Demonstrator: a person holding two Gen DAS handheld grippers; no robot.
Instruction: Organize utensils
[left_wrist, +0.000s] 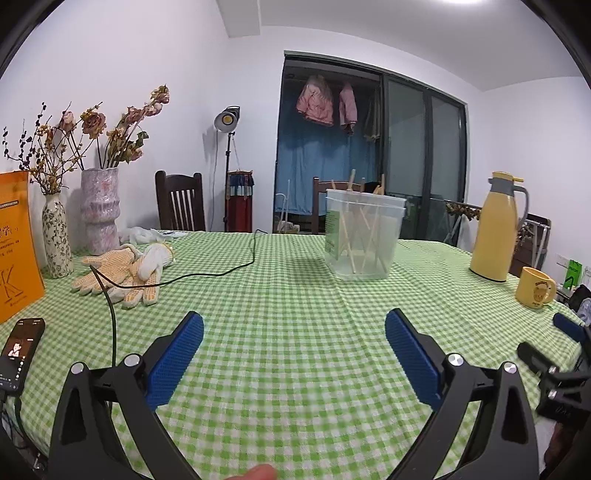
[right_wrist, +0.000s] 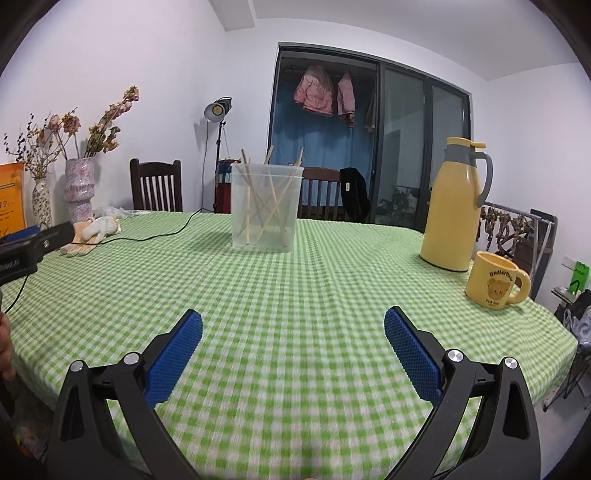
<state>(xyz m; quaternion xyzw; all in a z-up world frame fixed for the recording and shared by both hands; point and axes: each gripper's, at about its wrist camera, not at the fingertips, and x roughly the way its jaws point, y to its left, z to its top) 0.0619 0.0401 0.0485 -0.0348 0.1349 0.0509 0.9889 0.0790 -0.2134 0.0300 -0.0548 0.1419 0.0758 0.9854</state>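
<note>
Both grippers hover low over the green checked tablecloth (left_wrist: 295, 295) with nothing between their blue pads. The left gripper (left_wrist: 294, 325) has its jaws spread wide and empty; the right gripper (right_wrist: 293, 323) is likewise spread wide and holds nothing. In the right wrist view the left gripper's tip pokes in from the left edge, and in the left wrist view the right gripper's tip shows at the right edge, so the two sit side by side at the near edge of the table.

The wooden chopsticks (right_wrist: 271, 205) stand leaning and crossed inside a clear plastic container (right_wrist: 266, 210), which sits upright toward the far middle of the table, well apart from both grippers. To its right stand a yellow thermos jug (right_wrist: 452, 210) and, nearer, a yellow mug (right_wrist: 493, 280). On the far left lie work gloves (left_wrist: 125, 273), crossed by a black cable (left_wrist: 207, 275), beside two vases (left_wrist: 99, 210) of dried flowers. A phone (left_wrist: 20, 350) lies at the near left edge
</note>
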